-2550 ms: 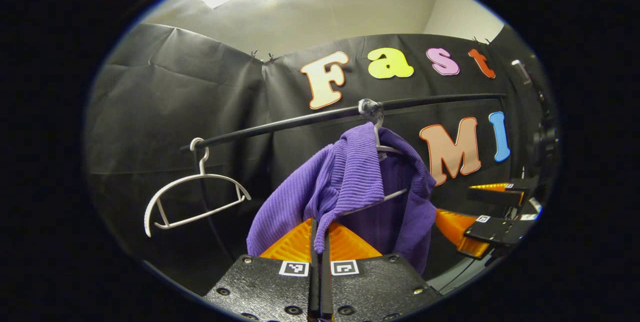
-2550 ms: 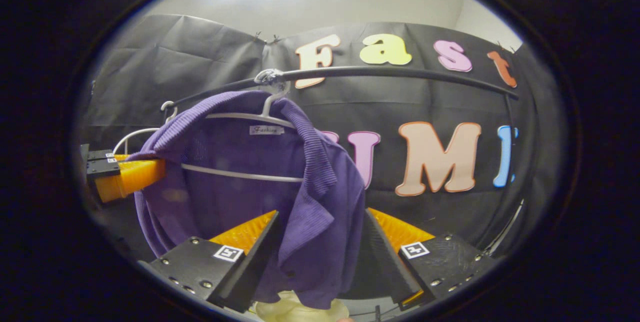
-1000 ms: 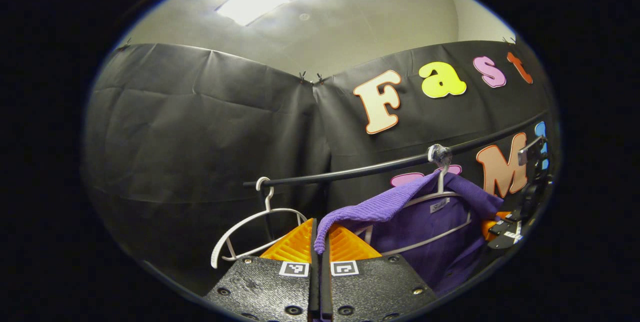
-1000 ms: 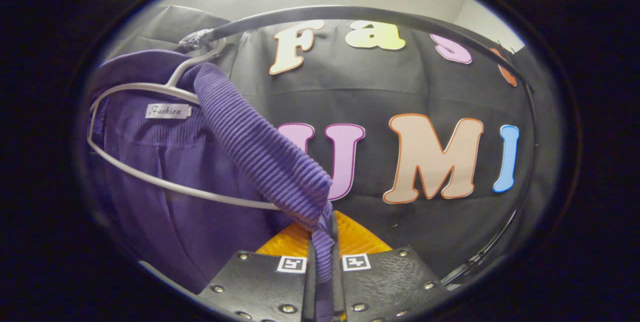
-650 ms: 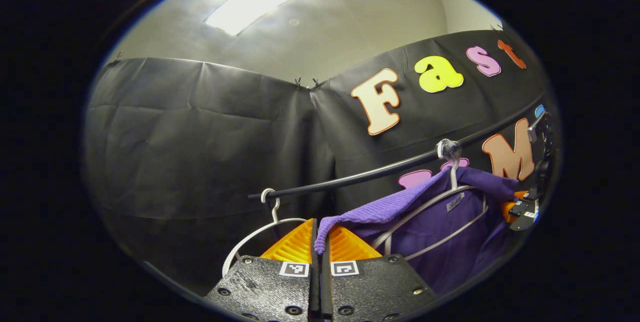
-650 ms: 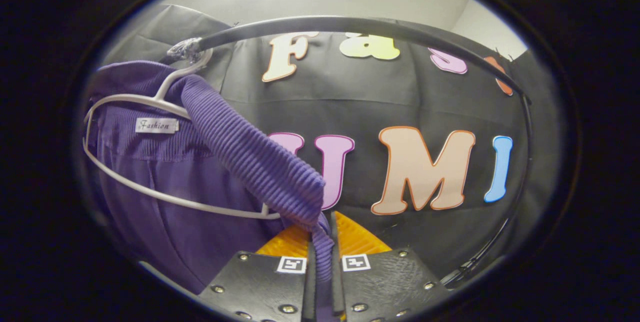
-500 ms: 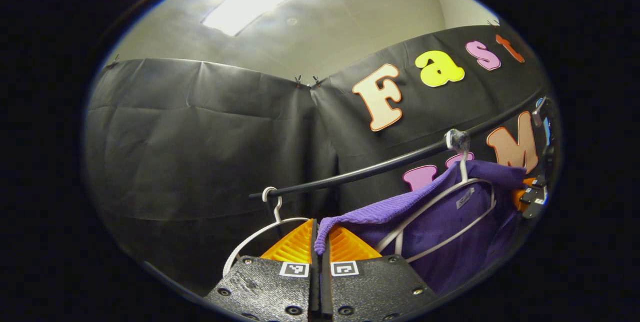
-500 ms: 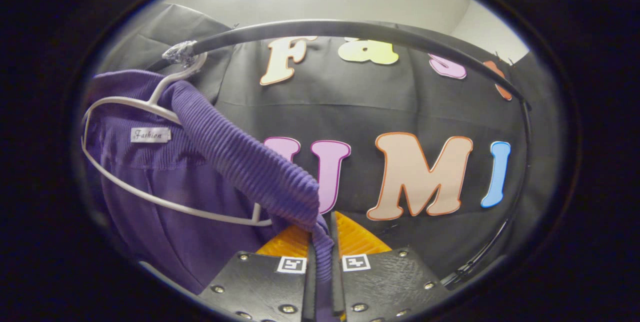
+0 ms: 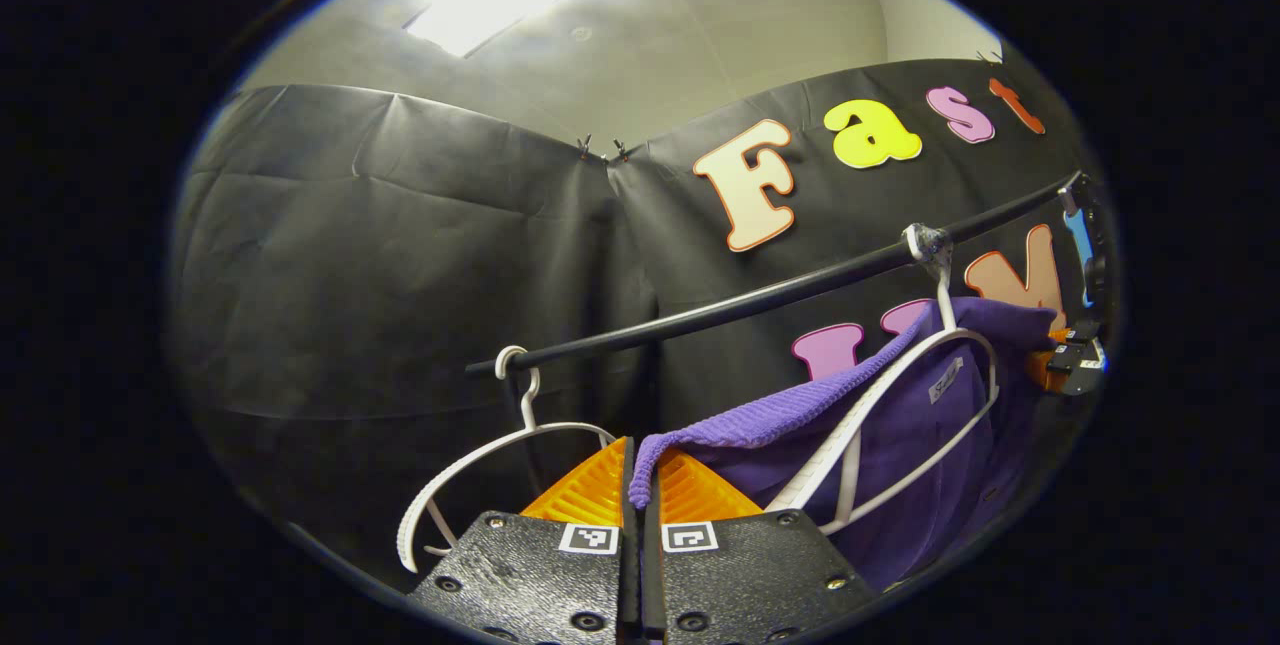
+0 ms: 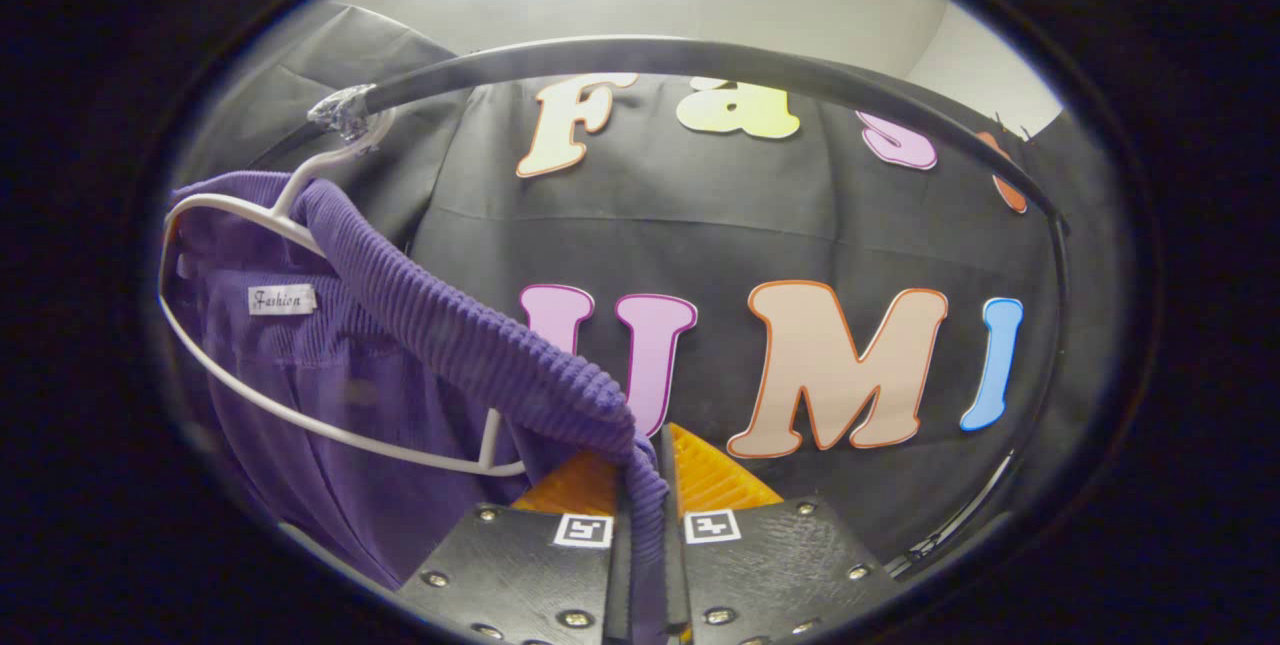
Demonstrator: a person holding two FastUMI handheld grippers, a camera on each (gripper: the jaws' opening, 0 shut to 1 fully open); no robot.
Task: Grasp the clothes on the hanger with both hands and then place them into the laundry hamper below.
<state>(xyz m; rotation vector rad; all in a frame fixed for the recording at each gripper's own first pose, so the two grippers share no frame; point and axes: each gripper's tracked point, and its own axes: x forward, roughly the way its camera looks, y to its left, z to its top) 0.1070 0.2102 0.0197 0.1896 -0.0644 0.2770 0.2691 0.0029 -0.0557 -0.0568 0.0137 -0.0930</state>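
The left gripper [image 9: 638, 485] pinches the ribbed purple garment [image 9: 790, 410]; the right gripper [image 10: 648, 485] pinches its other corded edge. The garment hangs at nine o'clock on a thin white hanger [image 10: 300, 415] under a round black rail [image 10: 700, 55].

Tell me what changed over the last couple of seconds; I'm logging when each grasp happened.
The right gripper, open around the purple cardigan at first, closed on its ribbed front edge and drew it sideways off the white hanger. The left gripper stayed shut on the opposite edge, pulling it outward too. The cardigan's collar remains on the hanger; the rail and empty hanger are unchanged.
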